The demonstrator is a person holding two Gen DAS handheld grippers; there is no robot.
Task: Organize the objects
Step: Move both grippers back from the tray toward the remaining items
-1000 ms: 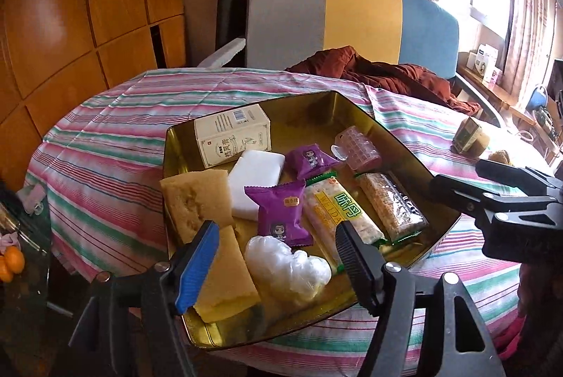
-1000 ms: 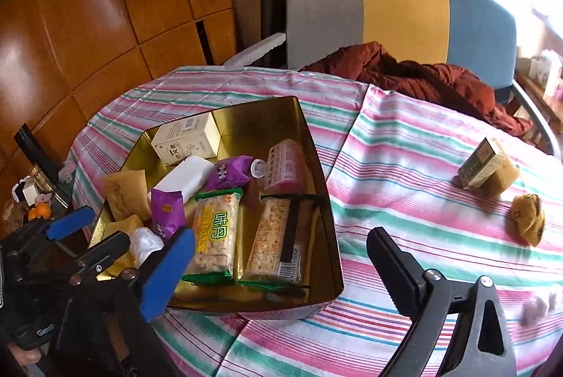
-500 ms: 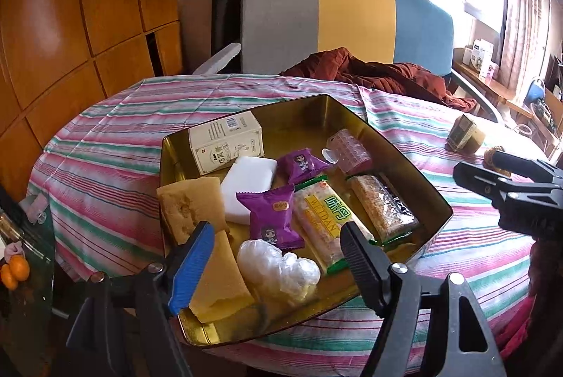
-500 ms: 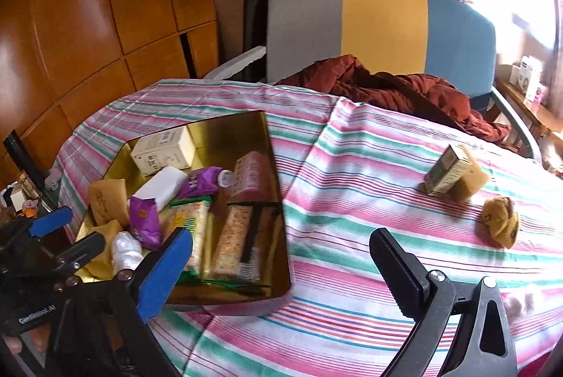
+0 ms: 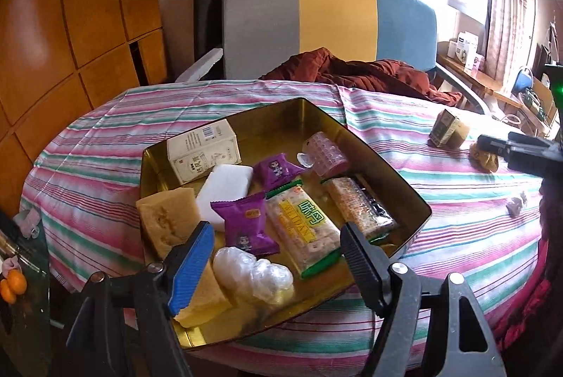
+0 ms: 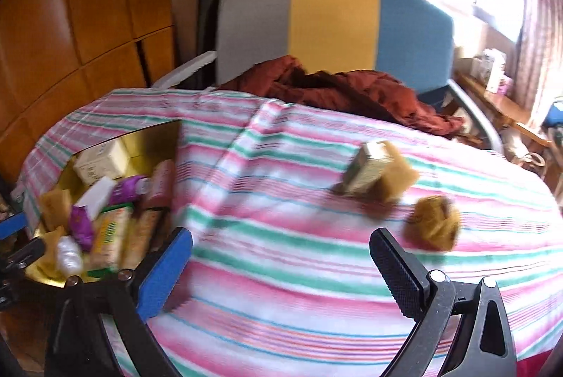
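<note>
A gold tray [image 5: 355,137] on the striped table holds a cream box [image 5: 204,151], a white bar [image 5: 225,187], purple packets [image 5: 246,229], cracker packs [image 5: 302,229], a pink roller [image 5: 327,155], yellow sponges [image 5: 165,222] and a clear wrapped lump [image 5: 253,271]. My left gripper [image 5: 274,253] is open and empty over the tray's near end. My right gripper [image 6: 281,268] is open and empty above bare cloth, right of the tray [image 6: 155,134]. A small green-brown box [image 6: 376,169] and a brown lump [image 6: 432,222] lie on the table ahead of it.
A grey, yellow and blue chair [image 5: 327,21] with a rust-red cloth [image 5: 355,70] stands behind the table. Wood panels [image 5: 70,25] line the left wall. A small wrapped sweet [image 5: 515,202] lies near the table's right edge. Oranges [image 5: 12,283] sit low left.
My right gripper has swung to the right, away from the tray toward the small box and brown lump. My left gripper has drawn back slightly from the tray. Both stay open.
</note>
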